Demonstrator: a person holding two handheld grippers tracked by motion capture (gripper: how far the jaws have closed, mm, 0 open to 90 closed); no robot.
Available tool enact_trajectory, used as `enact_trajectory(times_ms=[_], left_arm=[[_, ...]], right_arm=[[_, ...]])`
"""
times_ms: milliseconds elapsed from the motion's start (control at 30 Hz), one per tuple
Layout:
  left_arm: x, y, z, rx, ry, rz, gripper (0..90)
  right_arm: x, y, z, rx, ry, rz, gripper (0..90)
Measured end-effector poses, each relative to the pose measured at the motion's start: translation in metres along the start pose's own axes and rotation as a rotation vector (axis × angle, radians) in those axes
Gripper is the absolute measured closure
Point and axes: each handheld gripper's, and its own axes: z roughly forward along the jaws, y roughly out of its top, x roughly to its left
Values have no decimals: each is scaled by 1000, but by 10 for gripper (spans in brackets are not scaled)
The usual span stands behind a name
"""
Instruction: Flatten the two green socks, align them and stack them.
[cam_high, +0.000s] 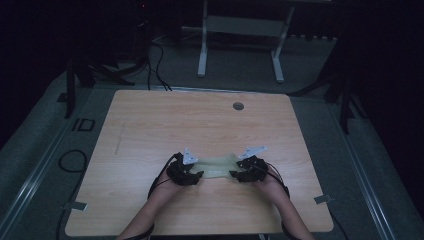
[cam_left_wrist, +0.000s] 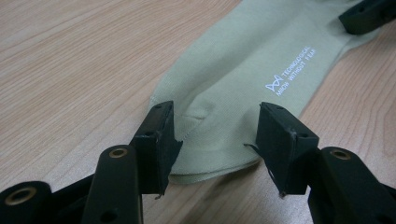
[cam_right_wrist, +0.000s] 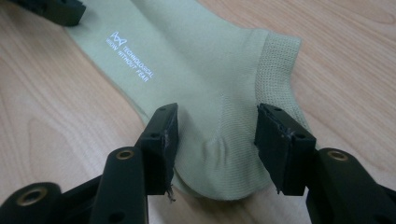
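A pale green sock (cam_high: 216, 166) is lying flat on the table (cam_high: 150, 125). The left tongs (cam_left_wrist: 212, 135) are straddling its toe, spread; the right tongs (cam_right_wrist: 215, 140) are straddling its heel, spread too. Likely next: both closing on the fabric before any lifting.

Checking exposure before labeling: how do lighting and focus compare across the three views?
High view: dim, surroundings nearly black, sock small and soft. Left gripper view: bright, sock print legible, near tool parts slightly soft. Right gripper view: bright, knit cuff crisp.
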Motion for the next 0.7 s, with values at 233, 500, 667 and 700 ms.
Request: enact_trajectory(times_ms=[233, 500, 667, 700], left_arm=[[1, 1, -2, 0, -18, -5, 441], [-1, 4, -14, -33, -35, -11, 392], [-4, 7, -32, -89, -78, -34, 291], [-4, 8, -35, -94, -84, -35, 273]], right_arm=[[1, 2, 2, -7, 13, -4, 417], [11, 6, -9, -54, 31, -8, 252], [12, 5, -23, -107, 67, 26, 151], [13, 5, -25, -108, 68, 20, 143]])
